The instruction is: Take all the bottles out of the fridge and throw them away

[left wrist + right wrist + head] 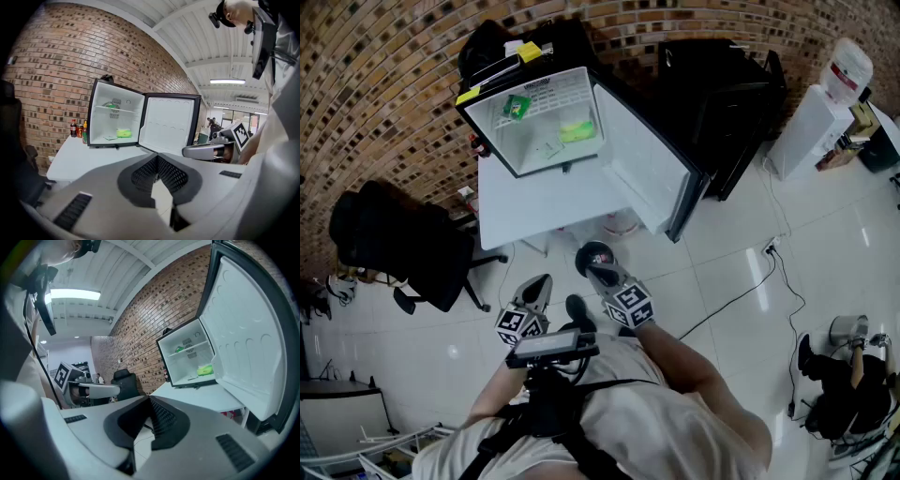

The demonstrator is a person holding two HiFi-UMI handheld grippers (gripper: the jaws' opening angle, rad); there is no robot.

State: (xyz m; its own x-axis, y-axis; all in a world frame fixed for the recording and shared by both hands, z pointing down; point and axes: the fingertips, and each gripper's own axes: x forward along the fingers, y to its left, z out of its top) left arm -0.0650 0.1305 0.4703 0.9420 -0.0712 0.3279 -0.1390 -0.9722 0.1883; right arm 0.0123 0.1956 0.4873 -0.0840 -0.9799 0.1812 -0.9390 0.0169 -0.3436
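A small fridge (546, 120) stands open on a white table (534, 208), its door (645, 161) swung to the right. On its upper shelf lies a green bottle (517, 106), also in the left gripper view (111, 105) and the right gripper view (181, 349). A yellow-green item (577, 131) lies on the fridge floor. Both grippers hang over the floor, well short of the table. My left gripper (540, 285) is shut and empty, its jaws meeting (157, 158). My right gripper (598, 270) is shut and empty too (149, 400).
Small bottles (78, 129) stand on the table left of the fridge. A black office chair (394, 244) is at the left, a black cabinet (722, 94) and a water dispenser (820, 103) at the right. A cable (750, 281) runs over the tiles.
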